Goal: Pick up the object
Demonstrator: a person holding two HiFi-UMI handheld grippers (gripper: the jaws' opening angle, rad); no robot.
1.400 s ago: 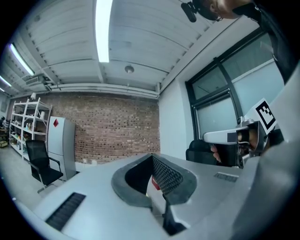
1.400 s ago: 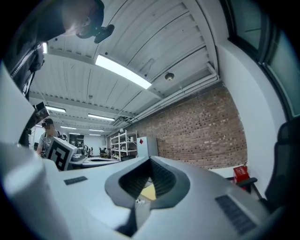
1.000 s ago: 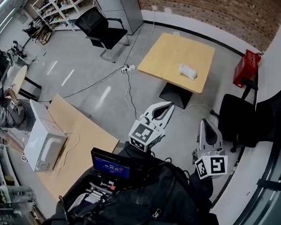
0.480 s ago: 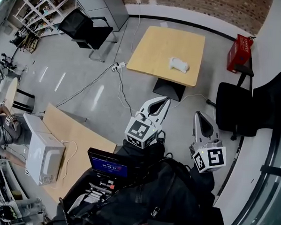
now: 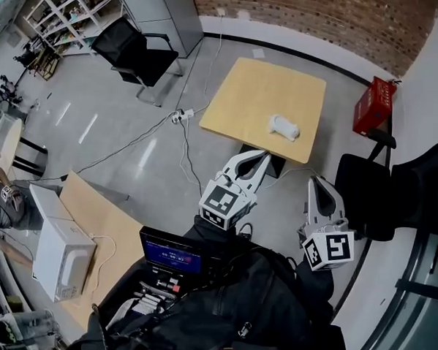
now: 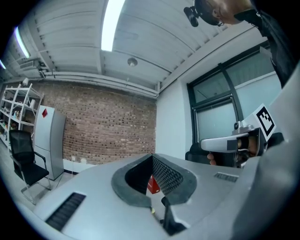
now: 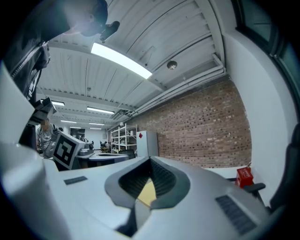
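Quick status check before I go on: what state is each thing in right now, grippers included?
left gripper: shut, nothing between the jaws, apart from the white object
right gripper: shut, nothing held
white object: lying on the table, untouched
table: upright, bears only the white object
screen: lit, blue
black chair: upright, unoccupied
red crate: standing on the floor by the wall

I'm looking at two pale grey shells: the left claw and the right claw are both tapering to narrow tips, and dark ribbed pads are lining them inside. Each is carrying a white marker cube printed with black squares. At lower centre, the person is wearing a black jacket.
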